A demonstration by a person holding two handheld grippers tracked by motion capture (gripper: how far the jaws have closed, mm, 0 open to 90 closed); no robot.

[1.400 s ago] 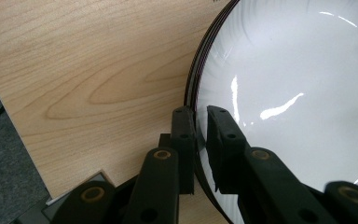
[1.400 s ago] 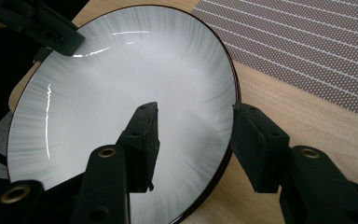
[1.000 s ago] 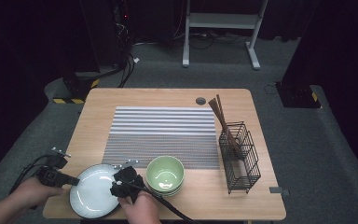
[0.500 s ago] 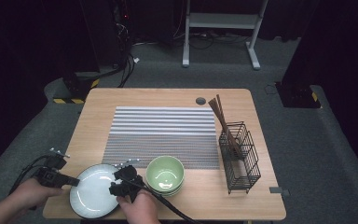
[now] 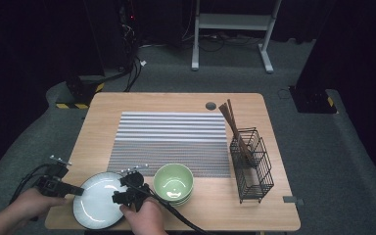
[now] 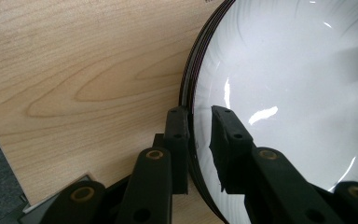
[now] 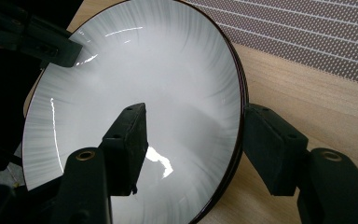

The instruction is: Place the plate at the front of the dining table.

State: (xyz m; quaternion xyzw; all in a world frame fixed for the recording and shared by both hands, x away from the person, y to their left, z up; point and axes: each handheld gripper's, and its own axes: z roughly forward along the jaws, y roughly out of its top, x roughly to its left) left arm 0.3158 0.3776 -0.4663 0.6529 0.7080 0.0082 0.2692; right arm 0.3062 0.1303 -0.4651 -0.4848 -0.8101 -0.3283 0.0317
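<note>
1. The plate [image 5: 98, 200] lies on the table [image 5: 176, 100] at its near left corner, just left of the green bowl [image 5: 174, 182].
2. The left gripper [image 6: 199, 122] straddles the plate's left rim: one jaw stands outside the rim, the other over the plate's face. A narrow gap shows between the inner jaw and the rim. Its jaws have just been opening, with the rim between them.
3. The right gripper [image 7: 193, 128] straddles the plate's right rim, one jaw over the plate's face, the other outside the rim. Both jaws stand clear of the rim with wide gaps. Its jaws have just been opening, with the rim between them.
4. The striped mat [image 5: 171, 142] covers the table's middle, beyond the plate.
5. A wire basket [image 5: 252, 164] stands at the right, with chopsticks [image 5: 232, 122] leaning out of it.
</note>
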